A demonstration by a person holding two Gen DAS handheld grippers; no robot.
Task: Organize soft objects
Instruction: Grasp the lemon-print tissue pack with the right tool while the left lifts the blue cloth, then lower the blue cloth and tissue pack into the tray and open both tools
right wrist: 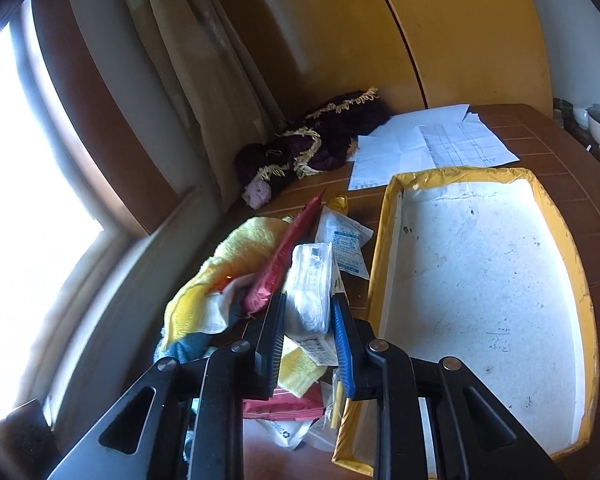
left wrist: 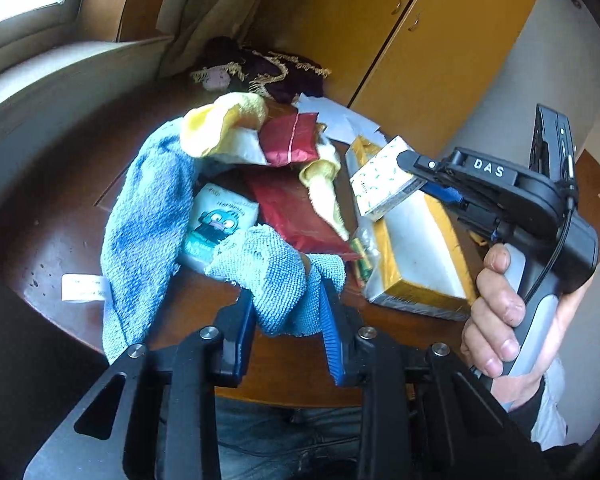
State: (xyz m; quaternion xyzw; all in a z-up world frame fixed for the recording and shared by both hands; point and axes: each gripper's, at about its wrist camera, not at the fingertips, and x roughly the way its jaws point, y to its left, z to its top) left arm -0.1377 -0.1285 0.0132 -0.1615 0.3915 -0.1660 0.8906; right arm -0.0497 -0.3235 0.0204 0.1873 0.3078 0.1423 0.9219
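1. Presently two grips at once: left gripper [left wrist: 286, 312] has its jaws closed down on a fold of the blue cloth [left wrist: 148, 232], the rest of the cloth trailing up and over the pile on the wooden table [left wrist: 52, 240]
2. Right gripper [right wrist: 306, 320], held in a hand [left wrist: 500, 312], is clamped on a small tissue pack [right wrist: 310, 284]; jaws part-closed, pads pressing both flat sides, pack lifted clear of the heap
3. Pack sits just beside the yellow-edged tray [right wrist: 480, 280], which is bare inside; judged to be the collecting place, hence the carry toward it
4. Heap not yet sorted: yellow cloth [right wrist: 240, 256], red pouches [left wrist: 292, 140], a cartoon-printed packet [left wrist: 216, 224], a desiccant sachet [right wrist: 346, 244]
5. Cloth pinched at an edge, probably to peel it off the packets beneath
6. Dark fringed fabric [right wrist: 320, 140] and loose papers [right wrist: 428, 140] lie well apart, at the far side
7. Risk: the limp cloth may drag neighbours along when lifted
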